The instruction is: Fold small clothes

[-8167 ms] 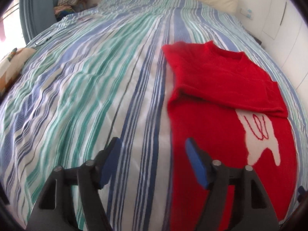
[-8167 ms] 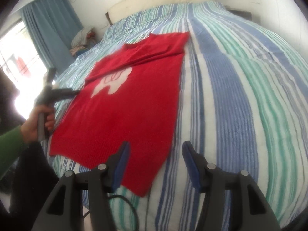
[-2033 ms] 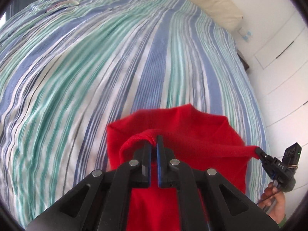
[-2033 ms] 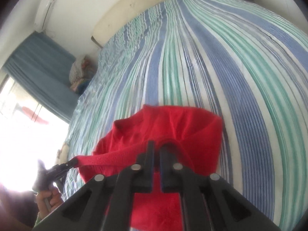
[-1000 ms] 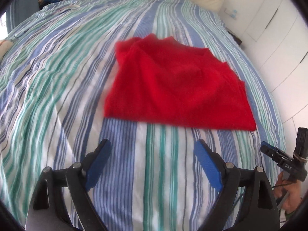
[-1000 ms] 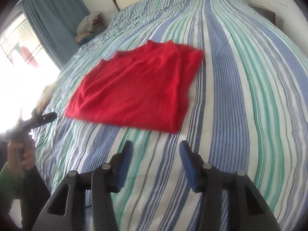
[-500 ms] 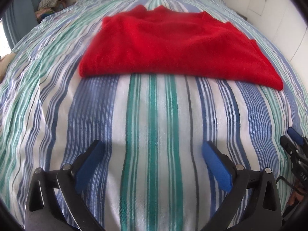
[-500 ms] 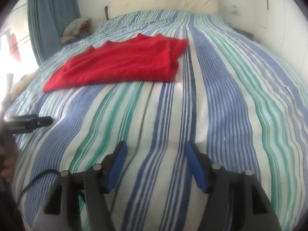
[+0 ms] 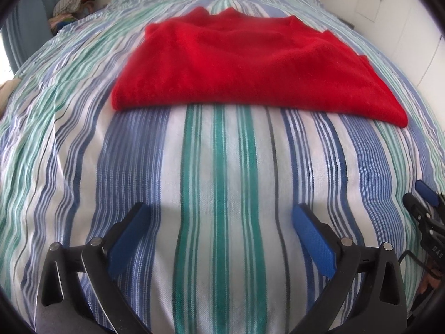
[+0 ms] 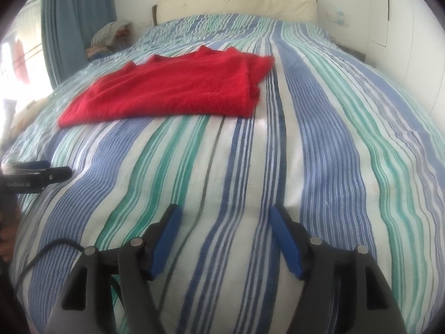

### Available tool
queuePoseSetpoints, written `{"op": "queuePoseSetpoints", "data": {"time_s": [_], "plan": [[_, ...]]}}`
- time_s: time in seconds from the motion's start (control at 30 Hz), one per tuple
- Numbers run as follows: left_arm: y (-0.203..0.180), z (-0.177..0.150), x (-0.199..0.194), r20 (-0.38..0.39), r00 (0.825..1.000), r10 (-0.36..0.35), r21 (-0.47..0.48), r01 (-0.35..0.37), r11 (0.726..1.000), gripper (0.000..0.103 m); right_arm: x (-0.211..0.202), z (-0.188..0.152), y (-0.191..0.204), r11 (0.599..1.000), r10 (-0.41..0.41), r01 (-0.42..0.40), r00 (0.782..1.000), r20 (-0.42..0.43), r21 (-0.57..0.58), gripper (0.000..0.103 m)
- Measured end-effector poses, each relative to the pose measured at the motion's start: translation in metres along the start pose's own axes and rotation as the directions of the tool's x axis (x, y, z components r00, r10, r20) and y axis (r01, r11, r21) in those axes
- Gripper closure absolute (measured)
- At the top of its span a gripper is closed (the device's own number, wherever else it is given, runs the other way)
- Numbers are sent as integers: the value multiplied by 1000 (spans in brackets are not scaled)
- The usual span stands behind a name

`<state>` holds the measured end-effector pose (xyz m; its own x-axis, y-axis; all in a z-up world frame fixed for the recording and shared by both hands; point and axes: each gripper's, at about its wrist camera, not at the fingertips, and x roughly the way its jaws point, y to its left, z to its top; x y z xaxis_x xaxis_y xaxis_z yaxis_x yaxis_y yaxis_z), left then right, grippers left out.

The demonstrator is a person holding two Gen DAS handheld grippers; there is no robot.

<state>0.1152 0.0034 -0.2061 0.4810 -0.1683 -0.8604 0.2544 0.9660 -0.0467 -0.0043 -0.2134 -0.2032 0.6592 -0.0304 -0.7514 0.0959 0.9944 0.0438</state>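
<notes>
A red knitted sweater lies folded in half on the striped bedspread, its fold edge toward me. In the right wrist view the same sweater sits left of centre, further up the bed. My left gripper hangs open over bare bedspread, well short of the sweater, nothing between its blue pads. My right gripper is likewise open and empty above the stripes. Each gripper shows at the edge of the other's view: the right gripper at the left wrist view's right edge, the left gripper at the right wrist view's left edge.
A cream headboard and white wall close the far end of the bed. A pile of clothes sits at the far left by a blue curtain. White cupboard doors stand along the right side. A black cable trails at lower left.
Two seconds ago both grippers were shut on the sweater's hem, carrying it over. They let go, opened and drew back toward the foot of the bed; the sweater now lies folded.
</notes>
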Motion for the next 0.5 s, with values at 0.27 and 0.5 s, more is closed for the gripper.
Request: {"op": "queuePoseSetpoints", "data": {"time_s": [0.27,0.5], "plan": [[0,2,0,-2,1000,2,2,-2,1000,1,0,0,1,1000,-5,5,1000,-1,-4,36],[0,-4,-1,22,1000,-3,16,3,1000,1,-1,8,7,998,-55,54,997,-55,-21,35]]}}
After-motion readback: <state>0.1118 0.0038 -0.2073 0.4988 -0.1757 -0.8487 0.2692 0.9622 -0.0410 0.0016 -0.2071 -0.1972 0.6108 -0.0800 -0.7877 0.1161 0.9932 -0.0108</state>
